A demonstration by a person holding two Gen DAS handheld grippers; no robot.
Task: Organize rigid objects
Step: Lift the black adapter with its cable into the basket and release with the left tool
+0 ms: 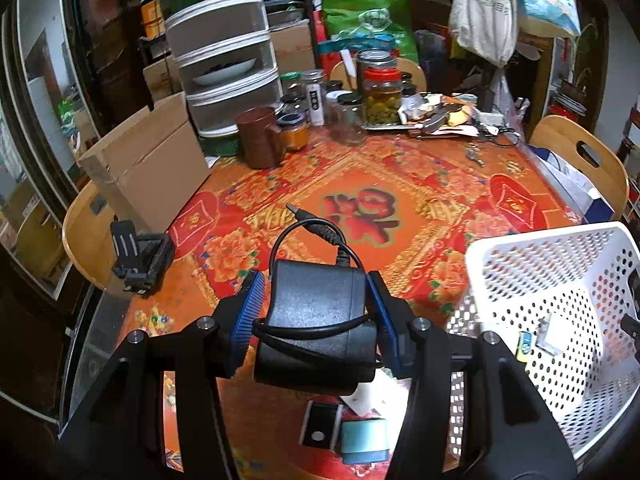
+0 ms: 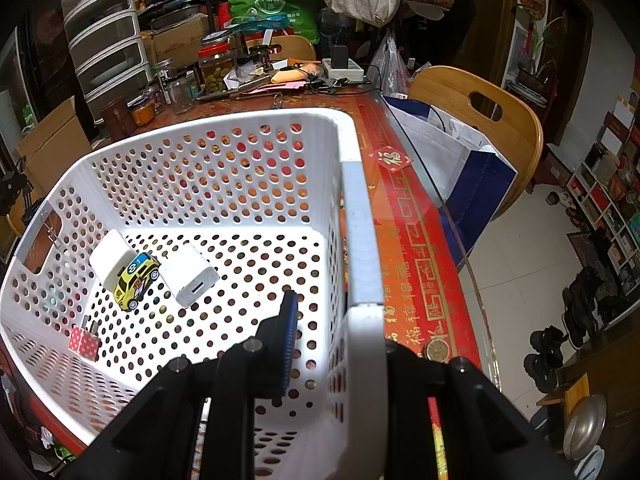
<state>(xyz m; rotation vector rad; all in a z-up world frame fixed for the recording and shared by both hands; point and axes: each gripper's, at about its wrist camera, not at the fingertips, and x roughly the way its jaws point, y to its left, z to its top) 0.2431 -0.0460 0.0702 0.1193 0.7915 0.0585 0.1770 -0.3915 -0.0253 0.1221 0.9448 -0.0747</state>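
Left gripper (image 1: 316, 312) clamped on black power adapter (image 1: 320, 320), raised over the near table with its loose cable (image 1: 308, 236) looping up, likely to snag the rim of the white basket (image 1: 552, 248) to the right; right gripper (image 2: 340, 344) pinched on that basket's wall, steadying it.

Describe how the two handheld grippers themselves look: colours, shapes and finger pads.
Both share one build: matte black angular frames with round silver bolt heads at the joints. The left gripper has two blue ribbed fingers. The right gripper shows the same ribbed blue pad. No hands or sleeves are visible.
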